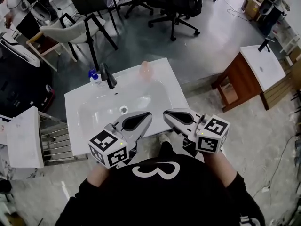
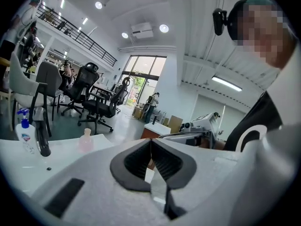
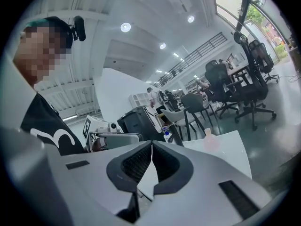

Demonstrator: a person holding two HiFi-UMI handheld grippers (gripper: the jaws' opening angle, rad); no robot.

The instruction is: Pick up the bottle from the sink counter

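A small pale pink bottle (image 1: pixel 146 70) stands upright at the back edge of the white sink counter (image 1: pixel 170 92), right of the black faucet (image 1: pixel 108 76). It also shows as the pink bottle (image 2: pixel 86 140) in the left gripper view and the pink bottle (image 3: pixel 210 140) in the right gripper view. My left gripper (image 1: pixel 149 114) and right gripper (image 1: pixel 165 113) hover side by side over the counter's front edge, well short of the bottle. Both are shut with nothing between the jaws, as the left gripper (image 2: pixel 150 140) and right gripper (image 3: pixel 151 144) show in their own views.
A blue-capped soap dispenser (image 1: pixel 95 78) stands left of the faucet. The basin has a drain (image 1: pixel 123 109) at its middle. A wooden cabinet with a white top (image 1: pixel 256 69) is to the right, a metal rack (image 1: pixel 56 142) to the left, and office chairs (image 1: pixel 89 13) behind.
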